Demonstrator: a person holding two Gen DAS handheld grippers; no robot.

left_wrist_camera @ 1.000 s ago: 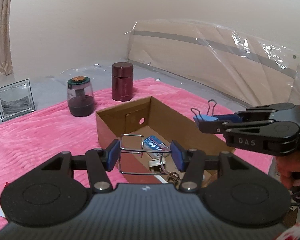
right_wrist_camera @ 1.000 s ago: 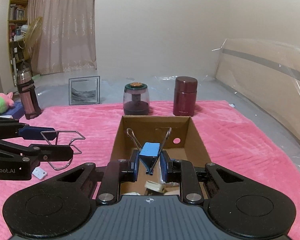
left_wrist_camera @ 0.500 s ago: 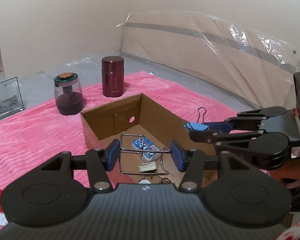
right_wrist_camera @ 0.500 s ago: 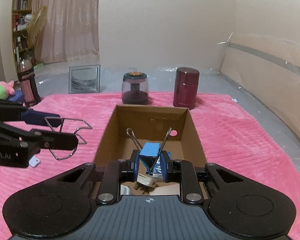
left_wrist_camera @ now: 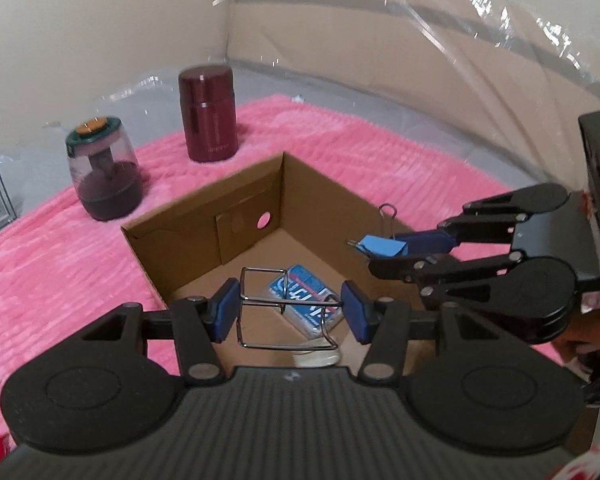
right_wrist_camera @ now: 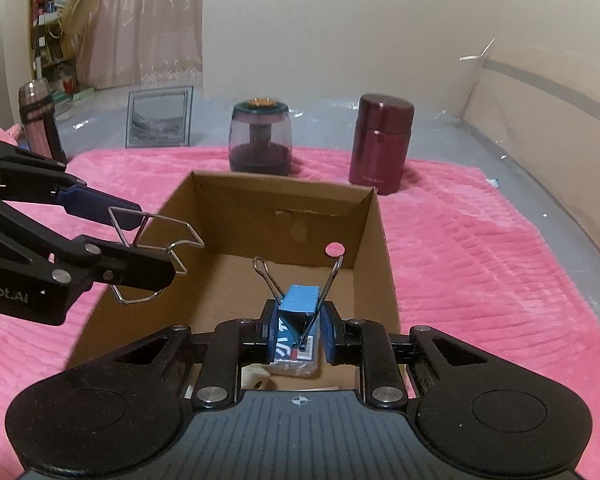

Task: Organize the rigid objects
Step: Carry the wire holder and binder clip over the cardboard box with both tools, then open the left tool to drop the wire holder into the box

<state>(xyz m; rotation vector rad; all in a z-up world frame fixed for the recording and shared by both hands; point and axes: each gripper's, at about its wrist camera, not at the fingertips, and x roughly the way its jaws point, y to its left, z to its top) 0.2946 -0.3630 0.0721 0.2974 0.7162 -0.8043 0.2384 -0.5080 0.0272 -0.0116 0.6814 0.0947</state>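
Observation:
An open cardboard box (left_wrist_camera: 204, 216) sits on a pink blanket. My left gripper (left_wrist_camera: 287, 314) is shut on a bent metal wire frame (left_wrist_camera: 284, 301) and hangs over the box's near end. My right gripper (right_wrist_camera: 299, 330) is shut on a blue binder clip (right_wrist_camera: 300, 300) with its wire handles spread upward, also above the box (right_wrist_camera: 260, 208). In the left wrist view the right gripper (left_wrist_camera: 380, 258) with the clip (left_wrist_camera: 382, 246) reaches in from the right. In the right wrist view the left gripper (right_wrist_camera: 140, 248) with the wire frame (right_wrist_camera: 168, 236) enters from the left. A blue packet (left_wrist_camera: 304, 300) lies on the box floor.
A maroon flask (right_wrist_camera: 380, 144) and a clear jar with dark contents (right_wrist_camera: 260, 136) stand on the blanket beyond the box. Farther back are a framed picture (right_wrist_camera: 158, 116) and a pink bottle (right_wrist_camera: 40, 120). A plastic-wrapped board (left_wrist_camera: 420, 60) leans along the right wall.
Both grippers have moved forward and down over the box, which now looks larger and closer. Each still holds the same item; the jaws have not changed.

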